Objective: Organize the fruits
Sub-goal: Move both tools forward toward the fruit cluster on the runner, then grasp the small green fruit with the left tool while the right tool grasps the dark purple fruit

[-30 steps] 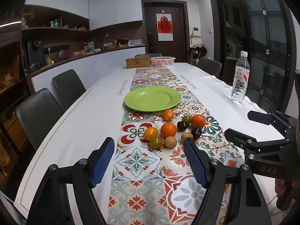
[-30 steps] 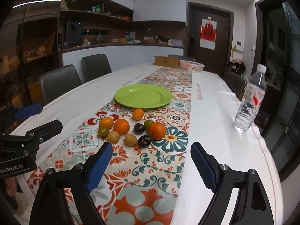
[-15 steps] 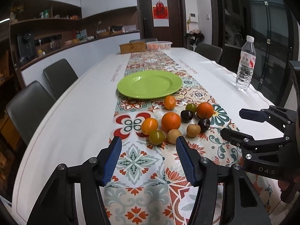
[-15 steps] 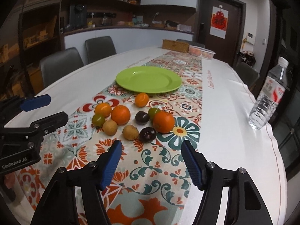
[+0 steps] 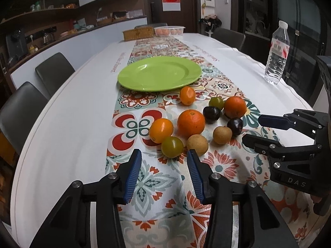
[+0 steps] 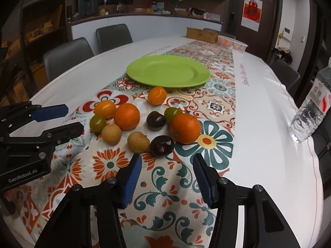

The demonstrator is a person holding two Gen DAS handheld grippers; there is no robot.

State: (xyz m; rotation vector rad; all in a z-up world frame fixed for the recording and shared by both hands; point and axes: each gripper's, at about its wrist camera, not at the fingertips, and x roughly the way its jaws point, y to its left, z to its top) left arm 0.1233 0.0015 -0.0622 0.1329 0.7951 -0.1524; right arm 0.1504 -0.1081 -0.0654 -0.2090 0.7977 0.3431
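Hovering over the patterned runner, both tongs part-open and empty, short of the fruit.

The left gripper (image 5: 164, 157) has just been narrowing, nothing between its blue pads; the green tomato (image 5: 172, 146) sits just beyond its tips. The right gripper (image 6: 167, 161) likewise closing, empty, the dark plum (image 6: 162, 146) just ahead. The fruit cluster is round, showing no clear long axis; the small orange fruit (image 6: 157, 95) farthest out is slightly oval. Beyond lies the green plate (image 5: 159, 73), bare. Readable: "DAS" and "GenRobot.AI" on the gripper bodies. Tablecloth lettering is illegible. The water bottle (image 6: 312, 111) far right is cut off.
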